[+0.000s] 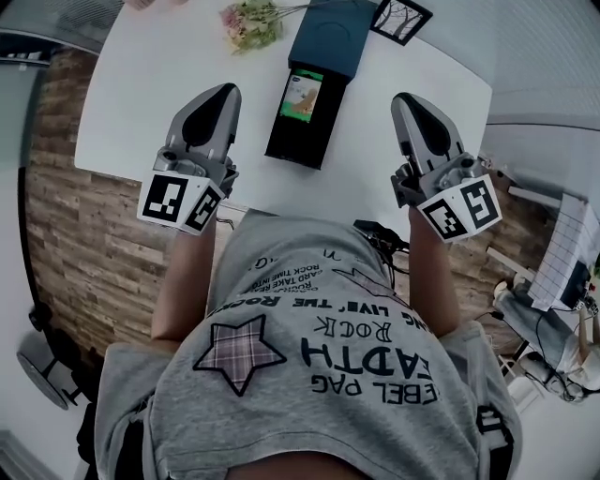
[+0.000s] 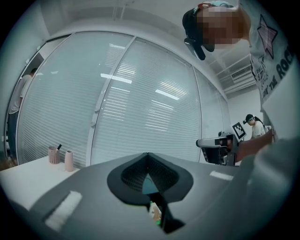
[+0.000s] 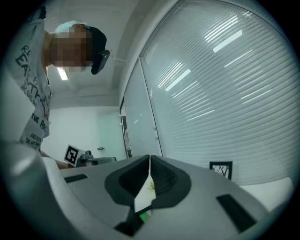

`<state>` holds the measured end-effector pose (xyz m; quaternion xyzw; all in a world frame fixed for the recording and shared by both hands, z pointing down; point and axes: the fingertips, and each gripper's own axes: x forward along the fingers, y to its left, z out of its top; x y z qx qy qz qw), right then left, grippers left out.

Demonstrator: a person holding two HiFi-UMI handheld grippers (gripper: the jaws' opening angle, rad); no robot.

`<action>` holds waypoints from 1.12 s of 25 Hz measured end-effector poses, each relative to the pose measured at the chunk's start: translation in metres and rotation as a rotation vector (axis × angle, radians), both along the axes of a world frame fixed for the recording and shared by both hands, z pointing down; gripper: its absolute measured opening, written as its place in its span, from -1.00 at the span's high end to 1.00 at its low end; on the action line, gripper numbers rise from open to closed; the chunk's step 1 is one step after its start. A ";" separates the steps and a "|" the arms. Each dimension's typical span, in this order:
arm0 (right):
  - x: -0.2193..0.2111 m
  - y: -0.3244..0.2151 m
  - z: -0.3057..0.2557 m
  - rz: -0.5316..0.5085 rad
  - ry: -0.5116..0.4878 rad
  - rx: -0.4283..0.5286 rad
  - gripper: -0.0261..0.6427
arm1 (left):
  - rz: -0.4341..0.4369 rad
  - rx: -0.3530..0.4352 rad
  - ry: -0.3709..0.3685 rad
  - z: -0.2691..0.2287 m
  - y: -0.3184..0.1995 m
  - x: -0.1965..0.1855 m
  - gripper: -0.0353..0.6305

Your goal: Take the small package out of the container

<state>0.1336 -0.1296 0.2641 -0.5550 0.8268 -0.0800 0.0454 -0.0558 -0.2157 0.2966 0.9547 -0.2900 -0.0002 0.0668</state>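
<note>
On the white table [image 1: 150, 103] lies a long black container [image 1: 298, 127], slid partly out of its teal sleeve [image 1: 330, 37]. A small green package [image 1: 304, 96] rests inside it. My left gripper [image 1: 228, 90] hovers left of the container with its jaws shut and nothing between them. My right gripper [image 1: 403, 99] hovers to the right, also shut and empty. In the left gripper view the jaws [image 2: 147, 154] meet, and a sliver of the package [image 2: 155, 213] shows below them. The right gripper view shows its jaws [image 3: 149, 157] pressed together.
A bunch of dried flowers [image 1: 251, 23] and a small black picture frame [image 1: 401, 19] sit at the table's far edge. Two cups [image 2: 61, 158] stand off to the left. Window blinds close off the far side. The table's near edge is against the person's body.
</note>
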 end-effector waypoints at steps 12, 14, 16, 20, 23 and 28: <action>-0.023 -0.046 0.051 -0.068 0.039 -0.115 0.87 | 0.036 -0.040 -0.002 0.021 -0.029 0.004 0.88; -0.027 -0.052 0.061 -0.088 0.056 -0.135 0.87 | 0.036 -0.044 -0.005 0.024 -0.028 0.005 0.88; -0.029 -0.054 0.070 -0.106 0.070 -0.150 0.87 | 0.035 -0.045 -0.008 0.025 -0.024 0.008 0.88; -0.037 -0.071 0.101 -0.128 0.105 -0.191 0.87 | 0.029 -0.058 -0.010 0.033 -0.029 0.004 0.88; -0.048 -0.088 0.129 -0.142 0.119 -0.245 0.87 | 0.025 -0.071 -0.008 0.040 -0.040 -0.002 0.88; -0.061 -0.098 0.165 -0.190 0.164 -0.321 0.87 | 0.025 -0.078 -0.007 0.043 -0.041 0.000 0.88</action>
